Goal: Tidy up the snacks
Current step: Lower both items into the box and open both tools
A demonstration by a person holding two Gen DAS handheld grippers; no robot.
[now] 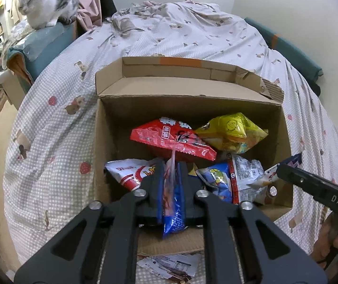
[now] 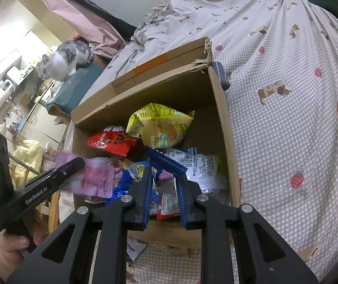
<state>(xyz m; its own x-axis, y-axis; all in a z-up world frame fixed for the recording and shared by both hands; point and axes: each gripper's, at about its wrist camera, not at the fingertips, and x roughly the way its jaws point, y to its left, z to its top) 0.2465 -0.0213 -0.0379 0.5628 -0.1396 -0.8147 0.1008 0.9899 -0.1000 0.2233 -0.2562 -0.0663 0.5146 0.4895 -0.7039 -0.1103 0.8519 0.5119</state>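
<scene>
Nearest the lens, the left gripper (image 1: 171, 184) is pinching a thin, glossy pink-and-blue packet (image 1: 172, 203) between nearly closed black fingers, above the near edge of the open cardboard box (image 1: 102, 127). The right gripper (image 2: 164, 189) is clamping what is probably a crinkly blue-edged pouch (image 2: 165, 164), though the fingers are hiding much of it. Inside the box are lying a flat red bag (image 1: 172, 139) and a puffy yellow bag (image 1: 232, 132), resting against each other. The box is sitting on a checked, rumpled bedspread (image 1: 50, 142).

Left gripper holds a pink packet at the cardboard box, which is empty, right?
Not empty: the left wrist view shows the cardboard box holding snack bags, including a red bag and a yellow bag. The left gripper does hold the pink packet.
</scene>
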